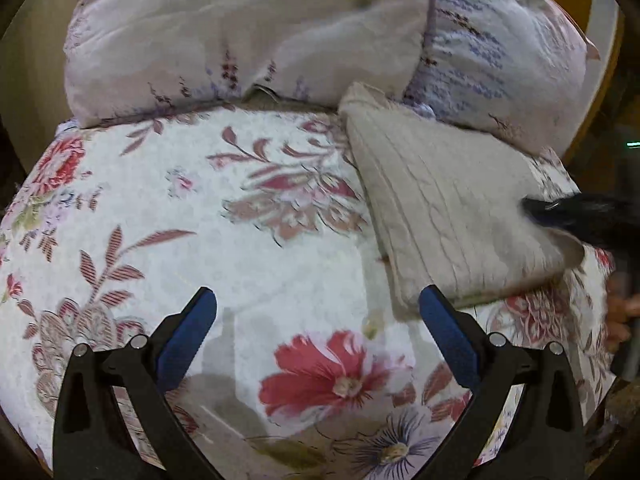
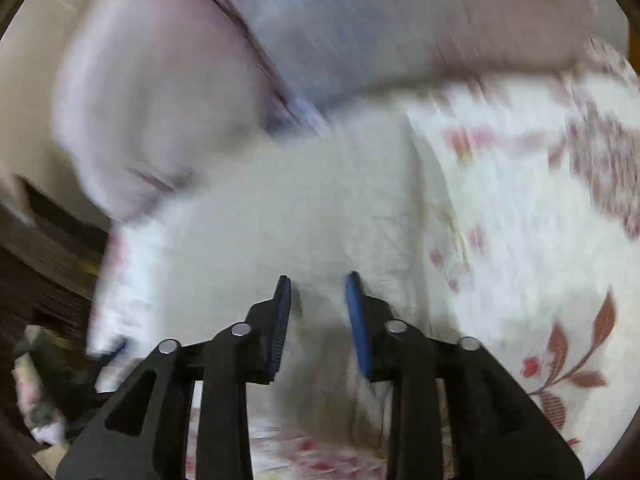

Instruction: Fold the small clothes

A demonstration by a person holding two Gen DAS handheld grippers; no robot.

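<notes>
We record the folded garment point(image 1: 448, 216) at right of the left wrist view as matt beige knit cloth with raised ribbing. The bedspread point(image 1: 256, 264) beneath is matt printed cloth, lightly textured, in a floral pattern. The quilt point(image 1: 240, 32) across the upper frame is thin, crumpled cloth, also matt. The left claw point(image 1: 316, 316) shows smooth black plastic arms, bright metal rivets and blue ridged pads point(image 1: 188, 340). The right claw point(image 2: 318, 320) matches; the cloth there is blurred.
</notes>
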